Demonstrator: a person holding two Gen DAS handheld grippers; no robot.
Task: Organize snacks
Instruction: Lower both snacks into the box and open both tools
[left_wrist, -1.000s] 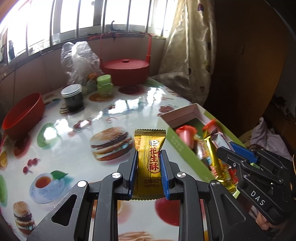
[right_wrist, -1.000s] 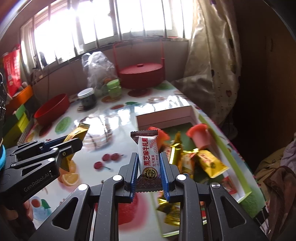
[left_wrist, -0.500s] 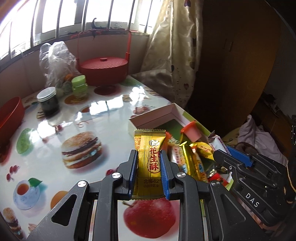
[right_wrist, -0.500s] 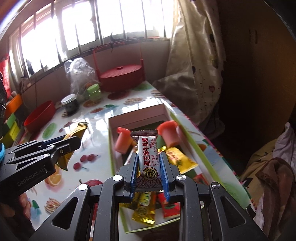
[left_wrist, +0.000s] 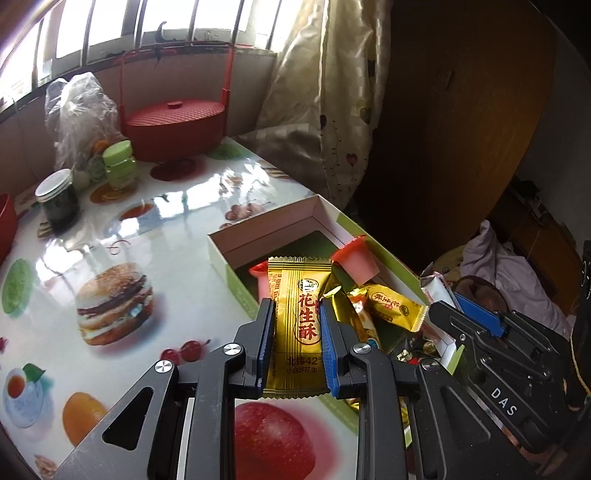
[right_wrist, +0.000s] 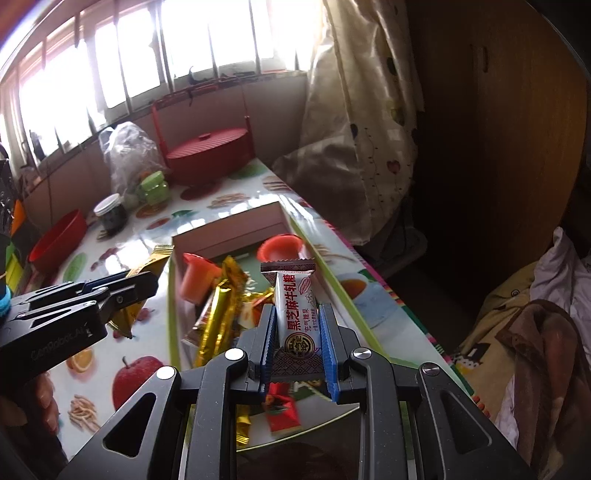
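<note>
The left gripper (left_wrist: 297, 343) pinches a crinkly gold foil packet (left_wrist: 297, 325); the right gripper (right_wrist: 297, 343) pinches a glossy white candy (right_wrist: 295, 314). Both hang over the rectangular cardboard box (right_wrist: 236, 227), toward 12 o'clock.

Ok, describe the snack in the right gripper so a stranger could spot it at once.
Find the open box of snacks at the table's edge nearest the curtain. Above its near end, the right gripper pinches one upright candy. It is the only white wrapper with brown crimped ends; the others nearby are gold or red.
</note>
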